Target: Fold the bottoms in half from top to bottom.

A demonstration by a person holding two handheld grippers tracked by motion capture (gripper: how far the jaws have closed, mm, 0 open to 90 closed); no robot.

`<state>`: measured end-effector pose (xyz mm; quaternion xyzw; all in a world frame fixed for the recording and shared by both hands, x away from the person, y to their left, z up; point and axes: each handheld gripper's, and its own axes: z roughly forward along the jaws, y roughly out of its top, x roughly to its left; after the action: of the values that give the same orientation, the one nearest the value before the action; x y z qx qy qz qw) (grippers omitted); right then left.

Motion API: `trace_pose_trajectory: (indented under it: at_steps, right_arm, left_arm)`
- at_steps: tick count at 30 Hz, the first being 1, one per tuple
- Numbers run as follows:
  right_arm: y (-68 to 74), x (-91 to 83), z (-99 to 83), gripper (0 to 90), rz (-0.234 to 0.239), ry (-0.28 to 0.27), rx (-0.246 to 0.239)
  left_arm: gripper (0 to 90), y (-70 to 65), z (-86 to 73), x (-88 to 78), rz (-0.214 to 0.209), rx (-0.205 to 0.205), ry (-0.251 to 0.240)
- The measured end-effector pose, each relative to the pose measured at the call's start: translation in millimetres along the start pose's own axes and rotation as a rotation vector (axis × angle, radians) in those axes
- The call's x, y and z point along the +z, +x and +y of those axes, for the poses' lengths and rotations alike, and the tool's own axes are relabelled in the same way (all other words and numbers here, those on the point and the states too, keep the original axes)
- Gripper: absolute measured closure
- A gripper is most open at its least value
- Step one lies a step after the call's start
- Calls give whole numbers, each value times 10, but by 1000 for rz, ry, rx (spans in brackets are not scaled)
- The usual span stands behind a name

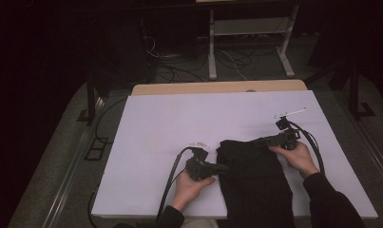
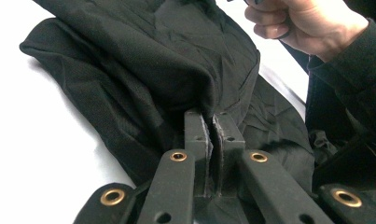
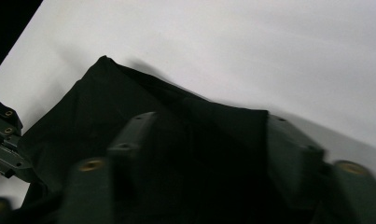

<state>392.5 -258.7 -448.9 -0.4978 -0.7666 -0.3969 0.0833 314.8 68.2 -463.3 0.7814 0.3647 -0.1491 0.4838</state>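
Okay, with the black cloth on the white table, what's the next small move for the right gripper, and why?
Probably finish closing the right gripper on the black cloth's far corner: its jaws straddle that edge with a gap, while the left gripper already pinches a fold.

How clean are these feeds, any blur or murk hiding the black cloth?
High view: dim, room beyond the white table nearly black. Left gripper view: sharp, weave of the black fabric garment shows. Right gripper view: its own tongs smeared with blur, cloth almost featureless.
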Motion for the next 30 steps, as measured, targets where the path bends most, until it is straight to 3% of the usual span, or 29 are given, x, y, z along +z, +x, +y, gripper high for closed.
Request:
trace_pose_trajectory:
  at_steps: [10, 18, 30]
  right_arm:
    - [86, 10, 2, 810, 7, 5, -10]
    - [168, -76, -7, 841, 52, -28, 52]
    - [396, -253, -66, 843, 85, -96, 79]
  left_arm:
    - [849, -7, -8, 25, 2, 4, 3]
    - [849, -16, -12, 36, 8, 9, 9]
    - [847, -49, -19, 66, 3, 26, 9]
